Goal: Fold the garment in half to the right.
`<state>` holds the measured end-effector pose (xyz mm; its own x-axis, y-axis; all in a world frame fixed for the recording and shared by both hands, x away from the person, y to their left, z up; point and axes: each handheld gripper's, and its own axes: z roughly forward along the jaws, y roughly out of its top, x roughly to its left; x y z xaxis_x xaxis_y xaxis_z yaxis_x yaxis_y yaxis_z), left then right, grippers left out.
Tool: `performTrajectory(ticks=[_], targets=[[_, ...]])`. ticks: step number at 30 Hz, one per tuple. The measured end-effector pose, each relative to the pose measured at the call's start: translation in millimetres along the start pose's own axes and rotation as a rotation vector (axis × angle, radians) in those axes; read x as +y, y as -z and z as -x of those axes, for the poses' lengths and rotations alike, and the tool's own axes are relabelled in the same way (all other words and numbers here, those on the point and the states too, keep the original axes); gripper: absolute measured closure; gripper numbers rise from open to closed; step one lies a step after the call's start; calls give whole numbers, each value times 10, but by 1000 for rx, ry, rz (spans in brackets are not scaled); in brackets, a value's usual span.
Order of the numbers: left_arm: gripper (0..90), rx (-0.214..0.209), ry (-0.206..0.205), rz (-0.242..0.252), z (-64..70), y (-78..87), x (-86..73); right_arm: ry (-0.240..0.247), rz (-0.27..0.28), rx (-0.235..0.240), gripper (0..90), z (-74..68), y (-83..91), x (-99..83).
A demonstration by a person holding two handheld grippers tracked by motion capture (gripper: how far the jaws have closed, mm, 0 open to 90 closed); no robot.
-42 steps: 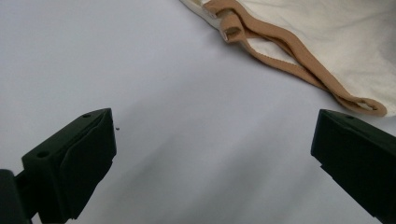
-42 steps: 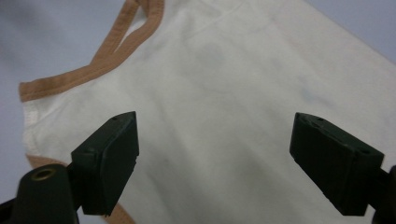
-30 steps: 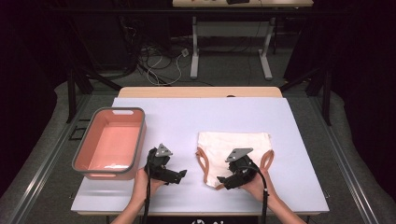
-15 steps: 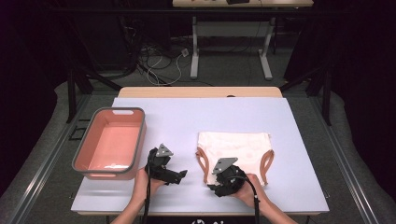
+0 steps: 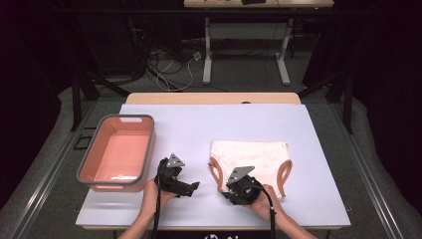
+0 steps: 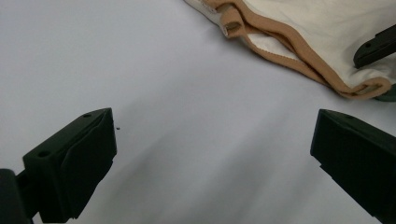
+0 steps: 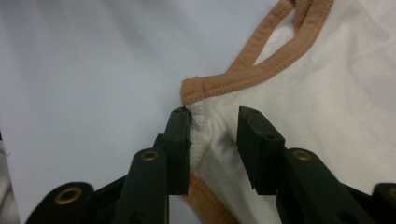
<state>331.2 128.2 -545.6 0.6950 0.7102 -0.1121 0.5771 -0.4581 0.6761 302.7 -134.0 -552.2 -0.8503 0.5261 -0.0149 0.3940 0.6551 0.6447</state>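
Note:
A cream sleeveless garment (image 5: 251,157) with tan trim lies flat on the pale table's right half. My right gripper (image 5: 226,190) is at its near left corner. In the right gripper view the jaws have narrowed on a puckered ridge of the cream garment (image 7: 336,84) just below the tan strap end, so the right gripper (image 7: 212,126) is shut on that fold. My left gripper (image 5: 192,187) rests on bare table left of the garment. Its jaws stand wide apart in the left gripper view (image 6: 212,163), with nothing between them. The garment's trimmed edge (image 6: 299,56) lies ahead.
A pink tub (image 5: 145,149) with a grey rim stands at the table's left side, left of my left hand. Beyond the far table edge (image 5: 214,98) are cables and another table's legs on the floor.
My right gripper has slid left along the garment's near edge to its left corner and narrowed on the fabric. The left gripper has stayed put.

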Motion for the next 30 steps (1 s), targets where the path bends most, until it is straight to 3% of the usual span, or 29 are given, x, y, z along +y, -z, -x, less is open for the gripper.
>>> performTrajectory(ticks=[10, 17, 23, 30], targets=[[4, -7, 2, -8, 18, -14, 1, 36, -14, -3, 777, -53, -5, 18], [4, -6, -5, -8, 28, -14, 5, -14, 4, 2, 858, -11, -6, -3], [5, -7, -12, -7, 25, -8, 10, 1, 15, -19, 868, -42, 12, -6], [1, 2, -18, 9, 44, -24, 26, 2, 47, -8, 865, -33, 128, -3]])
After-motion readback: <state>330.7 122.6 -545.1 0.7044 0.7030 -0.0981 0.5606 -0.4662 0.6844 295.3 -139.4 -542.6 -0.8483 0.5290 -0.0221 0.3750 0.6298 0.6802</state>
